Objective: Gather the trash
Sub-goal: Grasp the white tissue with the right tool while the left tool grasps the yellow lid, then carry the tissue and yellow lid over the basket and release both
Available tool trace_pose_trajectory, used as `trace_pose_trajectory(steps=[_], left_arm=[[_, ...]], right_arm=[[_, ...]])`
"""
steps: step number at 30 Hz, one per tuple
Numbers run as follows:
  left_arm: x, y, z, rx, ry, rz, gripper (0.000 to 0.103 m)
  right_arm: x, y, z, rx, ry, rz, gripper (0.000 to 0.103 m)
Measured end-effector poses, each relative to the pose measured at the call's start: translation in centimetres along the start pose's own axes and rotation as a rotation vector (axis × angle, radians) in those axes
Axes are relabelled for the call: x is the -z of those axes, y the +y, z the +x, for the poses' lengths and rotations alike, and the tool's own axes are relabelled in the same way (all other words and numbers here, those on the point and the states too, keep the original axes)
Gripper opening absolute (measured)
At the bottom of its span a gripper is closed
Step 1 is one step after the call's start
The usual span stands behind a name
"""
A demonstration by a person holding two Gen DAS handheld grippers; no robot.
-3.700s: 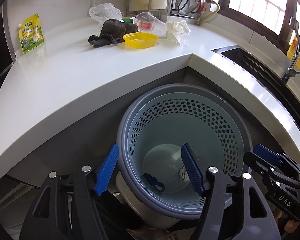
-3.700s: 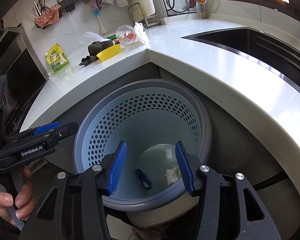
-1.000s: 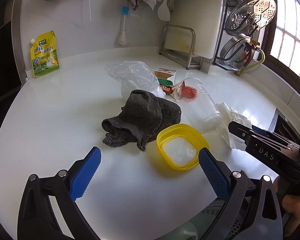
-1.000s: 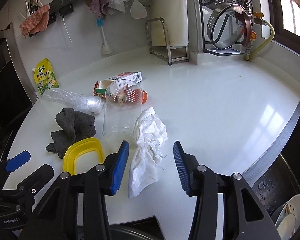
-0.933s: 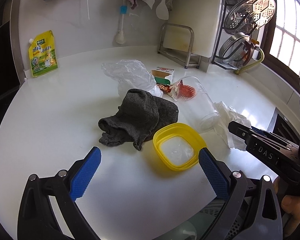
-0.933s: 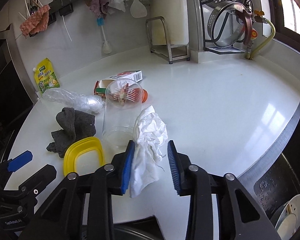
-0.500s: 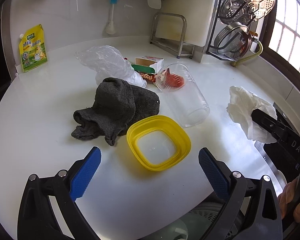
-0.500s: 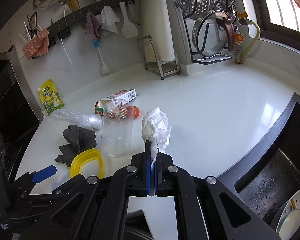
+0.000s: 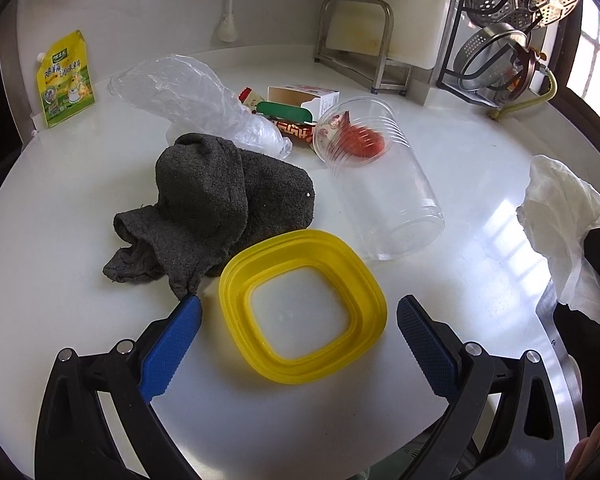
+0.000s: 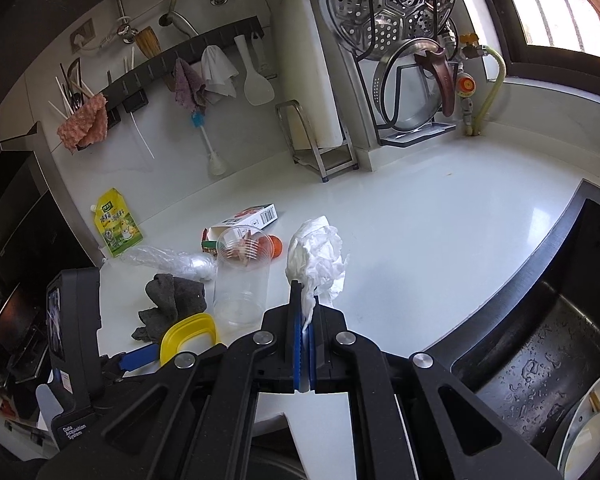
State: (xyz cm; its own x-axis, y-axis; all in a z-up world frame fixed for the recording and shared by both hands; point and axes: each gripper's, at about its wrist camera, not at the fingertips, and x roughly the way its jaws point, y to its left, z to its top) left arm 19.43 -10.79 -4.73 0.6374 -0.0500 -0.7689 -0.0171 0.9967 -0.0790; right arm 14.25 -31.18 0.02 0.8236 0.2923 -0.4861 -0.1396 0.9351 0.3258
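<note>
My right gripper (image 10: 305,300) is shut on a crumpled white tissue (image 10: 318,258) and holds it above the white counter; the tissue also shows in the left wrist view (image 9: 564,224). My left gripper (image 9: 298,320) is open, its blue fingers either side of a yellow plastic lid (image 9: 302,306) lying flat on the counter. Beyond the lid lie a grey cloth (image 9: 216,212), a clear plastic cup (image 9: 380,176) on its side, a crumpled clear plastic bag (image 9: 192,96) and a small carton (image 9: 300,102). In the right wrist view the cup (image 10: 242,276) and lid (image 10: 188,338) lie left of the tissue.
A yellow sauce pouch (image 9: 64,78) leans on the back wall at left. A cutting board in a metal stand (image 9: 376,28) and a rack of pot lids (image 9: 512,40) stand at the back. The black sink (image 10: 548,344) is at right.
My right gripper closed on the tissue and lifted it off the counter. My left gripper moved closer to the yellow lid, which now lies between its open fingers.
</note>
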Motion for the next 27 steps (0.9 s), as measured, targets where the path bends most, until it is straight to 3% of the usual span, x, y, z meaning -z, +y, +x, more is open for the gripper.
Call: trace_pose_trajectory(steps=[1,4,6,27], left_arm=[[0.0,-0.1,0.1,-0.008,-0.004,0.004,0.094],[0.0,-0.6,0.2,-0.044,-0.019,0.033,0.076],[0.2,-0.8,-0.1,-0.049,-0.034,0.046,0.073],[3.1,4.0,-7.8,0.004,-0.156,0.089,0.073]], right_arm=[[0.0,0.0,-0.1,-0.001,-0.003,0.001,0.003],[0.0,0.0,-0.2,-0.002,-0.007,0.001,0.003],[0.0,0.1,-0.2,0.003,-0.007,-0.005,0.003],[3.1,1.5,-2.6,0.046,0.012,-0.039,0.003]])
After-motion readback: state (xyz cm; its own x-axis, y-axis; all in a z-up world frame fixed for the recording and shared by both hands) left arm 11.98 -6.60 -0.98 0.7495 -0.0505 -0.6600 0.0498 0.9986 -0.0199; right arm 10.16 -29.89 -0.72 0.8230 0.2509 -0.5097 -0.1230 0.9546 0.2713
